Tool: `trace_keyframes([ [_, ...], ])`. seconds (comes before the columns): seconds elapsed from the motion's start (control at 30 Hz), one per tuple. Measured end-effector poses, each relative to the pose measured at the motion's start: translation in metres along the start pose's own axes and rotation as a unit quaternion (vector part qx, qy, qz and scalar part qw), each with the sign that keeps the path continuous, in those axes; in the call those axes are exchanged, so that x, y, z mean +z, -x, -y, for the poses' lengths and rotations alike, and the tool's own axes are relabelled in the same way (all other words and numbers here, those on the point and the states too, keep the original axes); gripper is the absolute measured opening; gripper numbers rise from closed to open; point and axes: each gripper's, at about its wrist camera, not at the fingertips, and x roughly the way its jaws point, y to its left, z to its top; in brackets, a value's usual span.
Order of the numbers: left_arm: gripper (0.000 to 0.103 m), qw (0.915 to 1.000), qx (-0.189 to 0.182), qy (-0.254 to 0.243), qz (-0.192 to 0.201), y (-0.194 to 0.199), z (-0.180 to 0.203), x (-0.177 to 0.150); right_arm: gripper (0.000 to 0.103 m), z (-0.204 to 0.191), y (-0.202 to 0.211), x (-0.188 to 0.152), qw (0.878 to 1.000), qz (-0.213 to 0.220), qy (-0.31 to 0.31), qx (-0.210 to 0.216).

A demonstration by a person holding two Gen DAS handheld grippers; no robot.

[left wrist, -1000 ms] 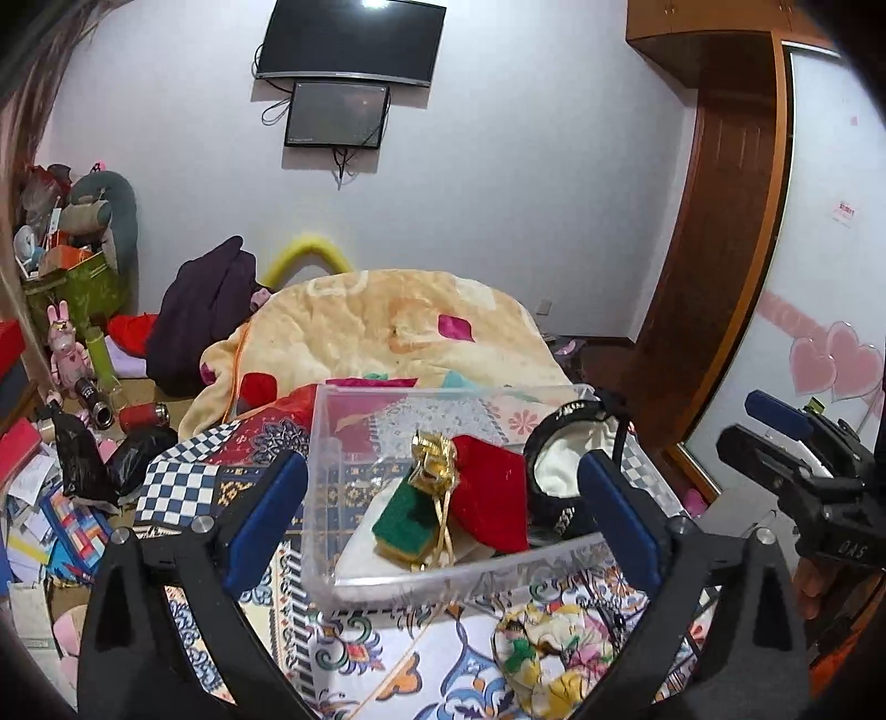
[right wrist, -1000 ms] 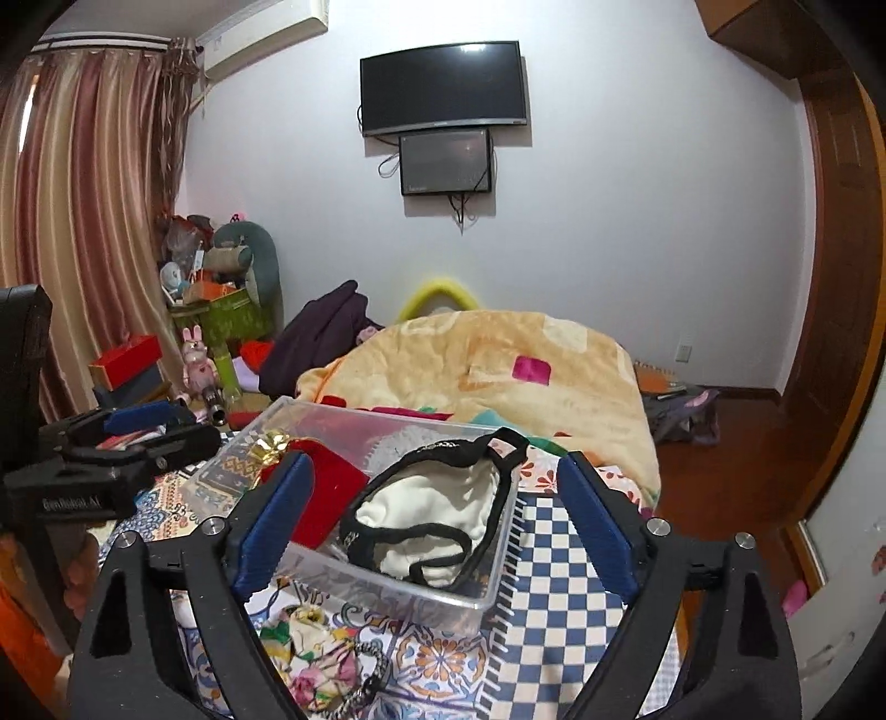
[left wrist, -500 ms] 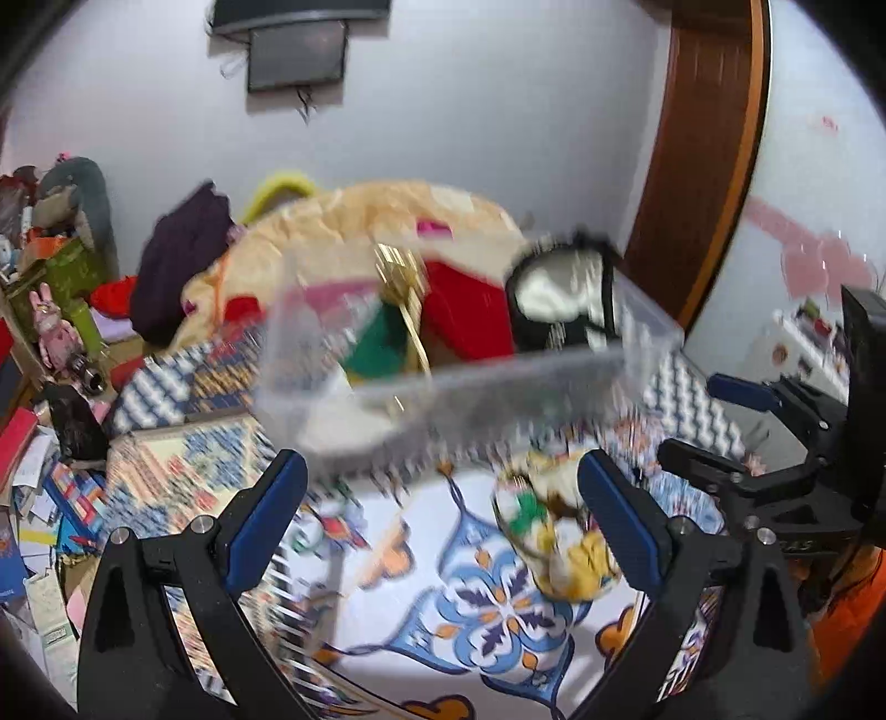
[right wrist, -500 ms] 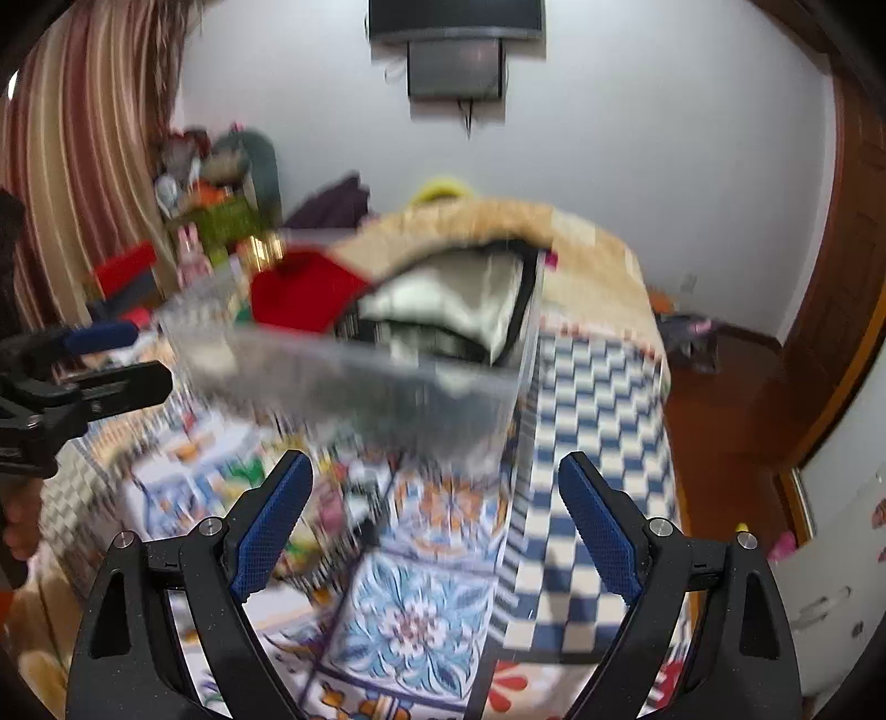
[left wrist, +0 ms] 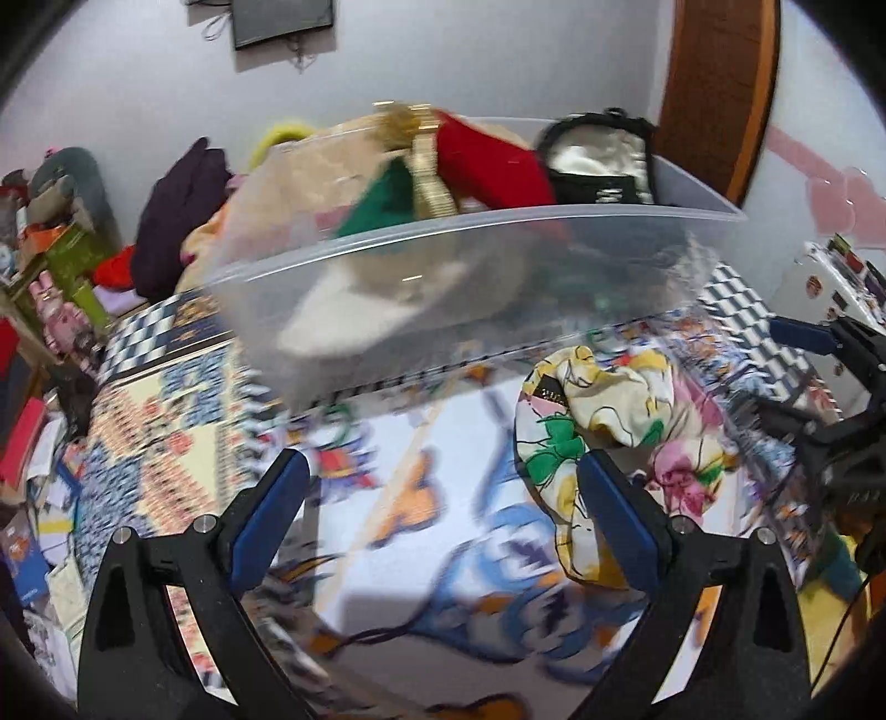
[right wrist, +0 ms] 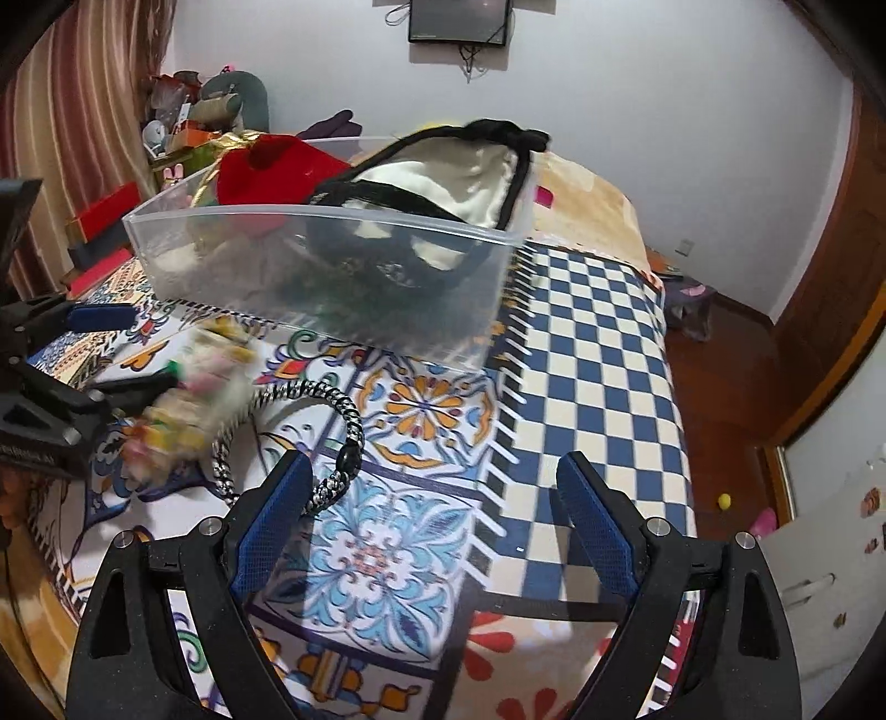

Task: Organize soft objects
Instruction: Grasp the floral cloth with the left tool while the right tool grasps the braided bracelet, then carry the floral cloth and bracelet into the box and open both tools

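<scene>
- Currently the left gripper (left wrist: 440,501) is hovering over the patterned bedspread (left wrist: 387,531) with its blue-padded jaws spread wide and nothing between them.
- The right gripper (right wrist: 429,507) is likewise standing with jaws spread apart, gripping nothing, above the bedspread's floral tiles (right wrist: 382,554).
- The floral-print crumpled fabric piece (left wrist: 603,437) is lying on the bedspread just beside the left gripper's right finger, partly hidden behind that finger; in the right wrist view it is appearing blurred (right wrist: 188,404).
- The clear rectangular plastic storage bin (left wrist: 470,277) is sitting beyond both grippers, near the fabric piece; its front wall is appearing motion-blurred.
- Inside the bin, a red cloth item (left wrist: 493,166), a green cloth item (left wrist: 382,205), a gold ribbon bundle (left wrist: 421,160) and a black-trimmed cream pouch (right wrist: 443,183) are resting against one another.
- A black-and-white braided cord loop (right wrist: 332,421) is lying on the bedspread between the fabric piece and the right gripper's left finger, reaching that finger's tip.
- A blue-and-white checkered section (right wrist: 587,354) of the bedspread is extending to the right of the bin.
- A beige blanket (right wrist: 587,194) is lying behind the bin.
- A dark wall-mounted screen (right wrist: 459,19) is hanging on the far wall.
</scene>
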Motion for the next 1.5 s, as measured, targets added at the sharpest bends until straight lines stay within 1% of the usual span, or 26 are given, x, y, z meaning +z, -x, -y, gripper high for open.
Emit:
trace_keyframes([
  [0.07,0.099,0.9999,0.009,0.007,-0.002,0.005,-0.011,-0.005,0.088,0.005,0.0,-0.003,1.0,-0.005,-0.003,-0.011],
  [0.1,0.099,0.9998,0.013,0.011,-0.003,0.007,-0.017,-0.007,0.088,0.007,0.001,-0.005,1.0,-0.006,-0.008,-0.009],
  [0.2,0.099,0.9996,0.015,0.024,-0.003,0.015,-0.03,-0.011,0.088,0.011,0.01,-0.01,1.0,-0.004,-0.029,0.01],
  [0.3,0.099,0.9995,0.003,0.03,0.008,0.028,-0.032,-0.009,0.088,0.012,0.018,-0.009,0.999,0.01,-0.044,0.029],
  [0.37,0.099,0.9993,-0.008,0.03,0.022,0.036,-0.026,-0.005,0.089,0.009,0.023,-0.006,0.997,0.018,-0.05,0.047],
  [0.43,0.099,0.9987,-0.029,0.029,0.029,0.041,-0.018,-0.001,0.089,0.006,0.025,-0.002,0.997,0.021,-0.048,0.064],
  [0.5,0.099,0.9982,-0.048,0.023,0.028,0.04,-0.006,0.004,0.089,0.0,0.02,0.004,0.997,0.017,-0.041,0.066],
  [0.6,0.099,0.9984,-0.052,0.006,0.019,0.033,0.012,0.004,0.089,-0.007,0.011,0.002,0.997,0.002,-0.03,0.067],
  [0.7,0.099,0.9982,-0.06,0.003,0.0,0.021,0.02,0.001,0.089,-0.01,0.002,-0.005,0.997,-0.016,-0.028,0.07],
  [0.8,0.099,0.9979,-0.065,0.002,-0.01,0.012,0.022,0.0,0.088,-0.017,0.001,-0.012,0.998,-0.015,-0.013,0.06],
  [0.87,0.097,0.998,-0.062,0.0,-0.005,0.009,0.022,-0.001,0.078,-0.02,0.002,-0.013,0.999,-0.009,-0.007,0.05],
  [0.93,0.08,0.9979,-0.064,-0.001,-0.003,0.006,0.024,-0.001,0.06,-0.022,0.004,-0.015,0.998,-0.006,-0.007,0.054],
  [0.97,0.076,0.9977,-0.068,0.0,-0.007,0.004,0.024,-0.001,0.055,-0.02,0.007,-0.016,0.998,-0.006,-0.008,0.055],
  [1.0,0.072,0.998,-0.063,0.002,0.0,0.004,0.025,-0.001,0.046,-0.02,0.007,-0.015,0.998,-0.004,-0.01,0.057],
  [1.03,0.064,0.9981,-0.061,0.003,0.002,0.004,0.025,-0.001,0.038,-0.021,0.006,-0.014,0.998,-0.004,-0.01,0.06],
  [1.07,0.06,0.9981,-0.062,0.003,0.005,0.004,0.025,-0.002,0.034,-0.023,0.006,-0.014,0.998,-0.003,-0.011,0.063],
  [1.1,0.05,0.9979,-0.064,0.002,0.006,0.005,0.025,-0.002,0.027,-0.023,0.006,-0.013,0.998,-0.003,-0.012,0.065],
  [1.13,0.041,0.9977,-0.068,0.002,0.005,0.006,0.024,-0.001,0.022,-0.024,0.005,-0.013,0.998,-0.004,-0.013,0.068],
  [1.23,0.033,0.9975,-0.069,0.004,0.011,0.012,0.021,0.0,0.016,-0.017,0.005,-0.006,0.997,0.001,-0.014,0.074],
  [1.33,0.032,0.9974,-0.065,0.006,0.029,0.027,0.013,0.003,0.015,-0.018,0.012,-0.003,0.997,0.01,-0.015,0.079],
  [1.5,0.032,0.9958,-0.061,0.012,0.068,0.056,0.004,0.011,0.015,-0.02,0.029,0.007,0.996,0.04,-0.011,0.082],
])
